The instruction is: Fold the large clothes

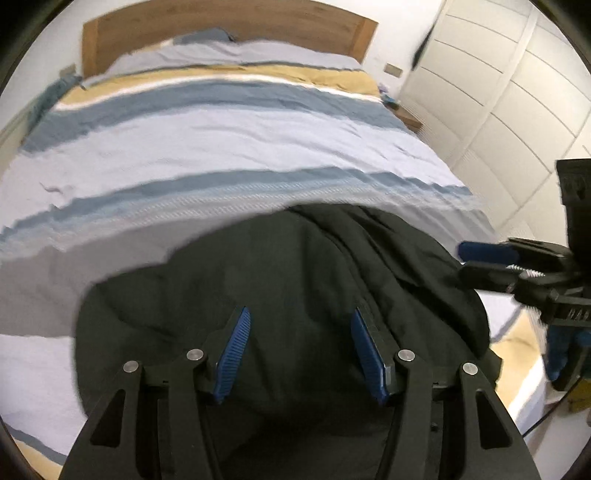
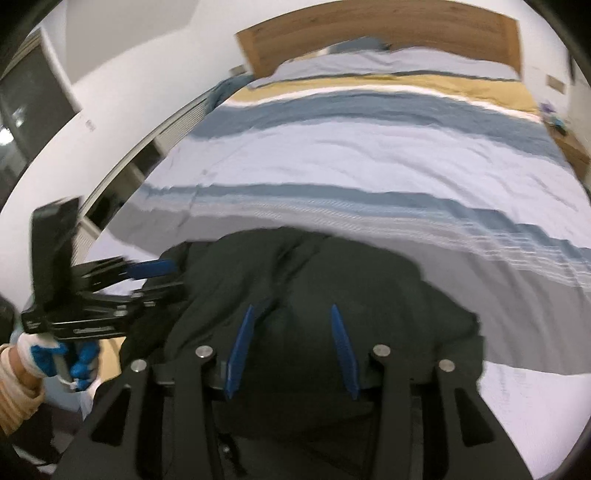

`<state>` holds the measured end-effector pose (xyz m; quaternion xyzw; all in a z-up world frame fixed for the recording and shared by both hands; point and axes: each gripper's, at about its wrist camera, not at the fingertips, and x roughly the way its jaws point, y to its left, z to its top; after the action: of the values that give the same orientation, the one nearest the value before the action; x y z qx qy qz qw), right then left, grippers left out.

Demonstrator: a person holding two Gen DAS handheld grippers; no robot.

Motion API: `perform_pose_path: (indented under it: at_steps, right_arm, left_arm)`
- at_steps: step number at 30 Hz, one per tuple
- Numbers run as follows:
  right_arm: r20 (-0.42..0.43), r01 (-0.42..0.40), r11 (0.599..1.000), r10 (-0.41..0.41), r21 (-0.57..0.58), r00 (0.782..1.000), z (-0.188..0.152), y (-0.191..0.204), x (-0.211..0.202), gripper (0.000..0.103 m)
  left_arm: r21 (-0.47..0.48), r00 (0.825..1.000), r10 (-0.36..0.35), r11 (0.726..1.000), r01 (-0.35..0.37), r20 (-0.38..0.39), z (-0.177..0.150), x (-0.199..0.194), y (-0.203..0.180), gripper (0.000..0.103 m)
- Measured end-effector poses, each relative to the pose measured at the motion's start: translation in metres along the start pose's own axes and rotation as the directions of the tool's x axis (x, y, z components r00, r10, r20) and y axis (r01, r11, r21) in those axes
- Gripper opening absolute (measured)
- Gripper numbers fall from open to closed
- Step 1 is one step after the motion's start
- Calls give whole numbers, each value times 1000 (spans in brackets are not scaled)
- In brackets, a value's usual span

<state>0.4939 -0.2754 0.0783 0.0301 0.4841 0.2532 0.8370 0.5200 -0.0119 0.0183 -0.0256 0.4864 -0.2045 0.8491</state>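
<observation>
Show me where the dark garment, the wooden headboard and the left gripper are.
dark garment (image 1: pixel 295 258): left wrist view, upper middle of the cloth.
wooden headboard (image 2: pixel 406 33): right wrist view, front panel.
left gripper (image 1: pixel 300 350): left wrist view, midway between fingertips.

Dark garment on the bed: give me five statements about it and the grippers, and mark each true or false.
1. The dark garment lies at the near end of the striped bedspread. True.
2. The left gripper is clamped shut on fabric. False: its jaws stand apart over the garment.
3. The right gripper is open. True.
4. The garment is folded into a neat flat rectangle. False: it sits in a rumpled heap.
5. The wooden headboard stands at the near end of the bed. False: it is at the far end, behind the pillows.
</observation>
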Motion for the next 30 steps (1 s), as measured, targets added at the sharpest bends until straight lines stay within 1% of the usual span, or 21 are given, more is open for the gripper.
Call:
perform_pose_path:
  at_steps: [2, 4, 6, 7, 9, 12, 15, 17, 19, 21, 23, 25, 27, 28, 29, 30]
  right_arm:
    - [-42, -10, 999, 8, -32, 999, -12, 1, 9, 42]
    - [-97, -21, 998, 15, -56, 995, -25, 0, 25, 42]
    - [-134, -8, 997, -3, -80, 991, -31, -1, 40, 42]
    - [-160, 12, 996, -25, -85, 987, -35, -5, 52, 42]
    - [-178, 33, 996, -48, -83, 983, -38, -13, 67, 42]
    - [-180, 65, 996, -75, -58, 981, -45, -22, 92, 42]
    - [-181, 89, 995, -94, -33, 979, -66, -28, 112, 43]
    - [-167, 104, 994, -108, -34, 980, -78, -28, 117, 43]
    - [-146, 103, 995, -104, -13, 984, -90, -29, 118, 43]
    - [-131, 100, 995, -101, -13, 986, -99, -30, 118, 43]
    - [-129, 104, 994, -106, -17, 986, -102, -32, 122, 43]
    - [-149, 116, 993, -118, -25, 982, -99, -32, 126, 43]
    - [-178, 128, 991, -134, -42, 975, -93, -27, 125, 43]
    - [-198, 137, 989, -146, -56, 969, -88, -22, 120, 43]
    - [-210, 140, 988, -151, -64, 966, -84, -18, 114, 43]
    - [-215, 139, 988, -150, -69, 965, -80, -14, 108, 43]
  left_arm:
    - [13, 1000, -7, 1000, 7, -26, -11, 9, -5, 56]
    - [30, 998, -8, 999, 11, -67, -21, 23, -7, 56]
    - [69, 994, 31, 997, -24, -103, -28, 40, -10, 56]
    - [84, 992, 51, 996, -41, -120, -29, 50, -11, 56]
    - [90, 984, 88, 993, -75, -152, -26, 74, -7, 56]
    - [69, 972, 121, 992, -109, -203, -29, 105, 3, 56]
    - [100, 965, 161, 985, -143, -209, -43, 121, -2, 56]
    - [87, 967, 159, 986, -144, -199, -53, 122, -3, 56]
    - [66, 971, 148, 988, -138, -185, -59, 121, -2, 56]
    - [67, 975, 147, 988, -138, -169, -64, 123, -2, 56]
    - [75, 972, 157, 987, -146, -176, -63, 128, -3, 56]
    - [76, 968, 163, 986, -151, -190, -58, 127, -5, 56]
    - [76, 964, 168, 985, -155, -205, -54, 118, -8, 56]
    - [64, 964, 163, 986, -152, -210, -51, 106, -10, 57]
    - [57, 968, 156, 987, -147, -199, -48, 94, -12, 57]
    - [60, 974, 153, 988, -145, -168, -45, 75, -14, 59]
